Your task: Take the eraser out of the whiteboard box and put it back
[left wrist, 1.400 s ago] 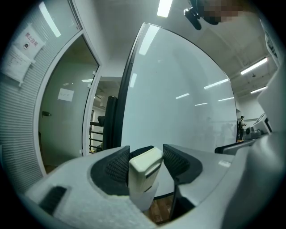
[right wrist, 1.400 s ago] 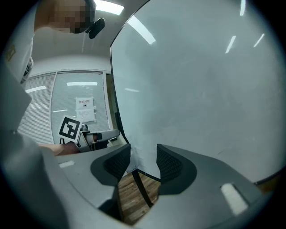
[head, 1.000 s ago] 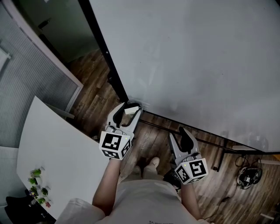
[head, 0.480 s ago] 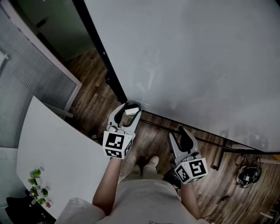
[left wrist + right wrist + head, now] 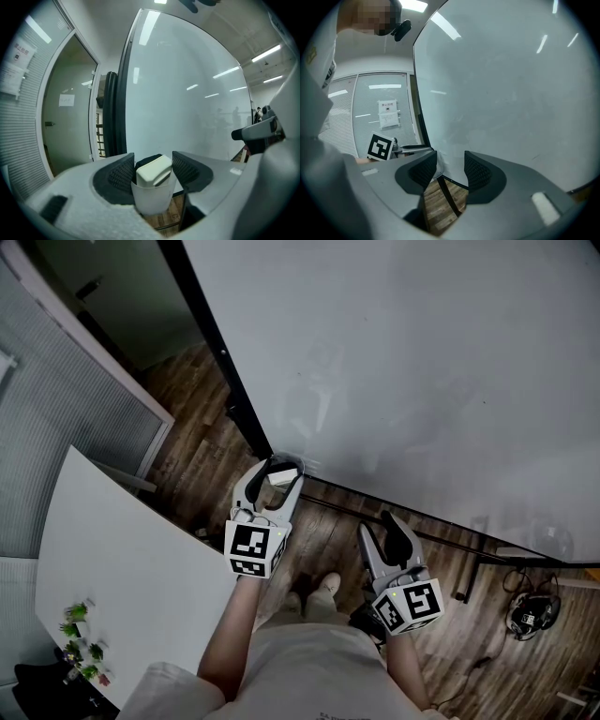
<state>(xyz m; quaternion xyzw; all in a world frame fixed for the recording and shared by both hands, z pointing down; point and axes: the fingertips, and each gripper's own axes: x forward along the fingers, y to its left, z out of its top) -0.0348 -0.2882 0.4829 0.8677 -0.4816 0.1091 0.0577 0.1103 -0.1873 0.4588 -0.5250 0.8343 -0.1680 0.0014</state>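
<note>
- Two grippers are out in front of the person, both pointed at the foot of the whiteboard (image 5: 422,362).
- The left gripper (image 5: 278,470) has its jaws opening, and the eraser (image 5: 153,169) stands between them, with a ribbed pad just beside each of its sides.
- The eraser is a pale block with a dark felt face. It sits tilted in the whiteboard box (image 5: 150,199), a small white cup-like holder, and its upper end pokes above the rim.
- From the head view the box hangs at the lower left corner of the board, right next to the black frame (image 5: 220,362).
- The right gripper (image 5: 386,526) is held lower and to the right, well apart from the box. Its jaws are spread with nothing between them, only the board's bottom edge and the floorboards beyond.
- Each gripper carries its marker cube (image 5: 253,549) at the back, and a bare forearm (image 5: 234,634) runs up to the left one.
- Underfoot is a dark wooden floor (image 5: 202,418).
- A white table (image 5: 122,559) stands to the left, with a few small green plants (image 5: 82,643) near its edge.
- A tangle of cable (image 5: 534,615) lies on the floor at the far right.
</note>
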